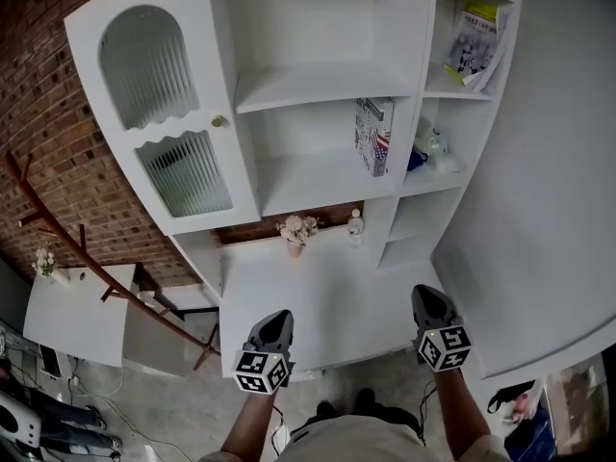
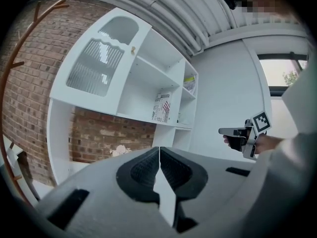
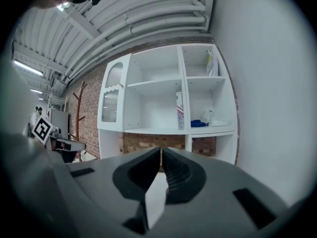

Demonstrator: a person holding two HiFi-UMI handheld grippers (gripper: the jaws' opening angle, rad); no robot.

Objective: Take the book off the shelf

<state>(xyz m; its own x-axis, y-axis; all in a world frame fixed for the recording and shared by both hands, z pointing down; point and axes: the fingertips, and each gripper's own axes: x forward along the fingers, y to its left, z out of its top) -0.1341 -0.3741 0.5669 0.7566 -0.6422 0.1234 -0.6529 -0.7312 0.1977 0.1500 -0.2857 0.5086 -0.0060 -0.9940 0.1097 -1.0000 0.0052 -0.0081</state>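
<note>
A book (image 1: pixel 373 135) with a flag-patterned cover stands upright on the middle shelf of the white cabinet (image 1: pixel 318 85), against the right divider. It also shows in the left gripper view, book (image 2: pixel 162 107), and in the right gripper view, book (image 3: pixel 179 110). My left gripper (image 1: pixel 277 320) and right gripper (image 1: pixel 426 295) hover over the white desk surface (image 1: pixel 318 296), well short of the shelf. Both are shut with nothing between the jaws. From the left gripper view, the right gripper (image 2: pixel 222 131) appears off to the right.
A small flower vase (image 1: pixel 296 234) and a water bottle (image 1: pixel 355 225) stand at the back of the desk. Magazines (image 1: pixel 475 46) lean in the top right cubby; blue and white items (image 1: pixel 430 152) lie below. A wooden coat rack (image 1: pixel 77 248) stands left, by a brick wall.
</note>
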